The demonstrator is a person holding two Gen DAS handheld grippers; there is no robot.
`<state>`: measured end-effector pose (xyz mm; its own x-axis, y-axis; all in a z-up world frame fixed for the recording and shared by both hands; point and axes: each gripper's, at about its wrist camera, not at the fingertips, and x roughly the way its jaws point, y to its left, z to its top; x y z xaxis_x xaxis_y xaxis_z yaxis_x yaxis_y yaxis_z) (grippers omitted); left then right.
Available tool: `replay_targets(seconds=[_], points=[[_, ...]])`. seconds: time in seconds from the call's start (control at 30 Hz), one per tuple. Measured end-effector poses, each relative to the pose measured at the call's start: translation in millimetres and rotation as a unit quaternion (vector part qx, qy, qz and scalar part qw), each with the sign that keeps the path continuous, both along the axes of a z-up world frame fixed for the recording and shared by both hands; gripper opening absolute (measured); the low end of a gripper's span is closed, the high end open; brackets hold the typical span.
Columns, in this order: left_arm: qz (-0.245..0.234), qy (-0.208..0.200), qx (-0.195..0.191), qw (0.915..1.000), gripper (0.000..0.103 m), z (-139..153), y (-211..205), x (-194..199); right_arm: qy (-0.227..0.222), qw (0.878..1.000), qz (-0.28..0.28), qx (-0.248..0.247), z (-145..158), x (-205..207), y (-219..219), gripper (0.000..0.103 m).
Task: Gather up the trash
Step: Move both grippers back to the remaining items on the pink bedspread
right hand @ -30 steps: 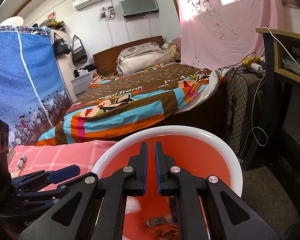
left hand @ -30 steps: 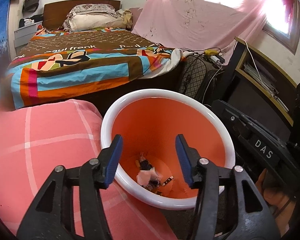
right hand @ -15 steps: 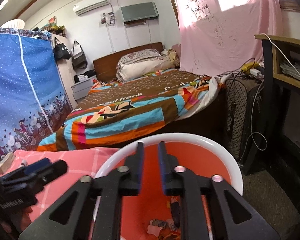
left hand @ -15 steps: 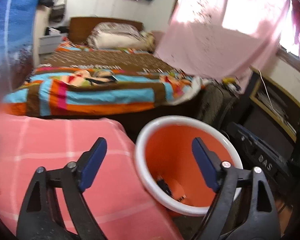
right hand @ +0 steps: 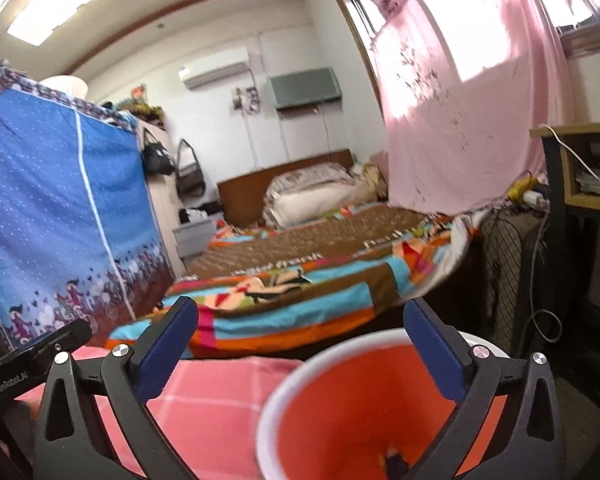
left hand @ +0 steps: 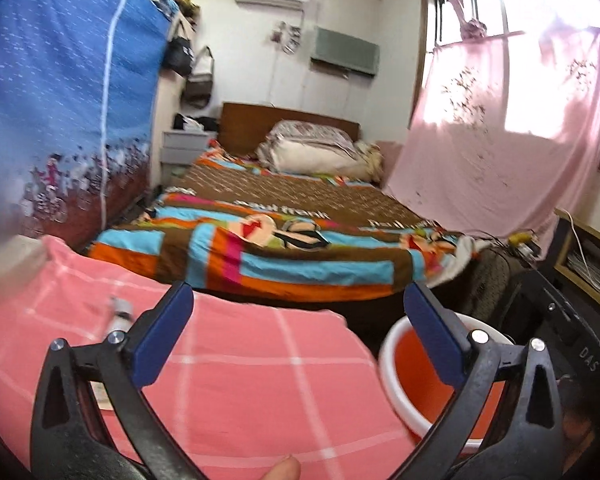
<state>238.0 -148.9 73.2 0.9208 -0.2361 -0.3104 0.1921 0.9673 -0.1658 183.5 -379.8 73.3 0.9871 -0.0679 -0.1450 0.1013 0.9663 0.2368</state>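
Trash left to collect shows at the far left of the left wrist view: a small pale tube-like scrap (left hand: 118,314) lies on the pink checked cloth (left hand: 240,380), just beyond and to the left of the left gripper (left hand: 296,334), whose jaws stand wide apart and hold nothing. The scrap is blurred, so what it is cannot be told; its long axis seems to run away from the camera, roughly in line with the fingers. Further right, the orange bin (left hand: 416,380) with its white rim sits beside the cloth's edge, partly behind the right-hand finger of that gripper. In the right wrist view, the right gripper (right hand: 298,344) is also spread wide and empty, hanging over the bin (right hand: 340,392), where a dark bit of rubbish (right hand: 392,460) lies at the bottom. The left gripper is judged much the nearer to the scrap, so the coming move likely calls for it to swing left and forward, perhaps turning to close across the scrap's short side.
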Motion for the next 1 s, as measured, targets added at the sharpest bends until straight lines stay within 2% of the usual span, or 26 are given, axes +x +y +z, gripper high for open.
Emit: replay_targets(seconds=[0.27,0.53,0.73,0.83,1.0], points=[[0.052,-0.031,0.000,0.9982,0.103,4,44,-18,-0.055,0.997,0.041,-0.027,12,-4,47,0.103],[0.107,-0.061,0.008,0.9924,0.103,4,93,-40,-0.100,0.991,0.078,-0.045,15,-6,95,0.103],[0.137,-0.067,0.024,0.9880,0.103,2,128,-51,-0.099,0.987,0.118,-0.055,12,-1,131,0.103],[0.148,-0.062,0.038,0.9863,0.103,-2,147,-54,-0.089,0.984,0.135,-0.076,8,2,153,0.103],[0.169,-0.045,0.054,0.9831,0.103,-9,181,-55,-0.052,0.978,0.174,-0.100,-1,14,185,0.103]])
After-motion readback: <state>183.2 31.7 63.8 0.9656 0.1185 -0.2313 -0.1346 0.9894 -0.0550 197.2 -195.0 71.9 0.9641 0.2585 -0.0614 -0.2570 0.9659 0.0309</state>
